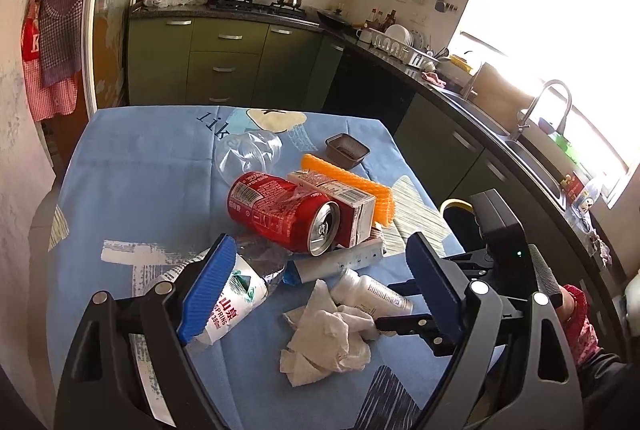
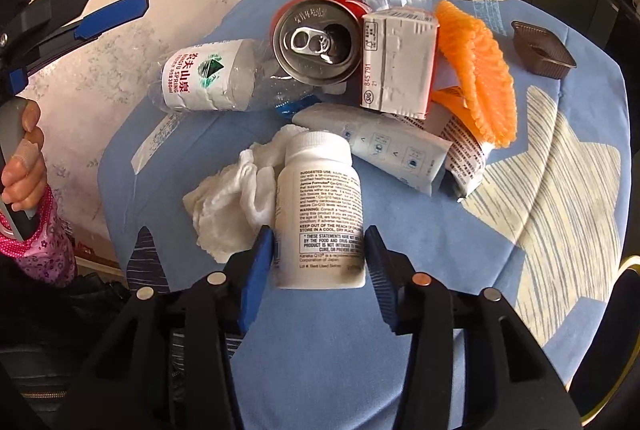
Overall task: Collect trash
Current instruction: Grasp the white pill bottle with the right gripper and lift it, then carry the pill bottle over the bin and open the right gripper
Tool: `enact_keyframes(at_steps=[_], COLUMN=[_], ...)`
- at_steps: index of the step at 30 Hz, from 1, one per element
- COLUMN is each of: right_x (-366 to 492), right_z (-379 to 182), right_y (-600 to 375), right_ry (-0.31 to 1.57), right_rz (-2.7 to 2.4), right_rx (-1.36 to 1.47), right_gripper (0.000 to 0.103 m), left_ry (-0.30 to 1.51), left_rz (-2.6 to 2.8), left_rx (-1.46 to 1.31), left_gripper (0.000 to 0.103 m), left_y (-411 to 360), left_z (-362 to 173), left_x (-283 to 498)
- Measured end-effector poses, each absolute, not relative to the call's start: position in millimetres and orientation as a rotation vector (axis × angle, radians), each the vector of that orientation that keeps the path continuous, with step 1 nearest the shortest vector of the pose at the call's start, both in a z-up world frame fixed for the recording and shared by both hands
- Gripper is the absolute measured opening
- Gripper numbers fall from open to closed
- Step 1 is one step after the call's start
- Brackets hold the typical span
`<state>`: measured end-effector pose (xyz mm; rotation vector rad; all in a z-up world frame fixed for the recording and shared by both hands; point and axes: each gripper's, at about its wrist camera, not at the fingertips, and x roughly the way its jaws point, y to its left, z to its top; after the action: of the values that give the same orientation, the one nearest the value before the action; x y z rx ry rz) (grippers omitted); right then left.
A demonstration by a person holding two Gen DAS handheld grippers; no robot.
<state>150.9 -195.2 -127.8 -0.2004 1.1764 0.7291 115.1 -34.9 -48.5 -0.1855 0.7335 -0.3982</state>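
Daylight floods from the blown-out window [image 1: 560, 10]; both sharp fisheye views curve and darken at the edges.

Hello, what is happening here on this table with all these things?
A person is clearing trash from a table with a gripper in each hand. The right gripper is clamped on a white pill bottle beside a crumpled tissue. The left gripper hangs open over the pile, near a crushed water bottle. A red can lies untouched.

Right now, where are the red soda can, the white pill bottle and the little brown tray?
Red soda can [image 1: 276, 210], left wrist view, on its printed side.
White pill bottle [image 2: 320, 206], right wrist view, on its label.
Brown plastic tray [image 2: 542, 48], right wrist view, on its inner wall.
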Motion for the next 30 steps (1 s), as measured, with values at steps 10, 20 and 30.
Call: enact_keyframes(at_steps=[10,20,30], right_x=[152,128,126], right_z=[-132,-111,-97], right_y=[-201,-267,-448], right_ry=[1.163,1.102,1.021], right_rz=[0.713,0.631,0.112], right_rx=[-0.172,-0.028,0.218], right_gripper=[0.045,0.045,0.045], left_ry=[0.746,0.737,0.729], left_rz=[-0.406,-0.432,-0.516], left_rx=[-0.182,-0.15,-0.101], left_gripper=[0.086,0.091,0.098], left_y=[-37,-50,-76], left_z=[-51,-50,-46], left_x=[120,119,118])
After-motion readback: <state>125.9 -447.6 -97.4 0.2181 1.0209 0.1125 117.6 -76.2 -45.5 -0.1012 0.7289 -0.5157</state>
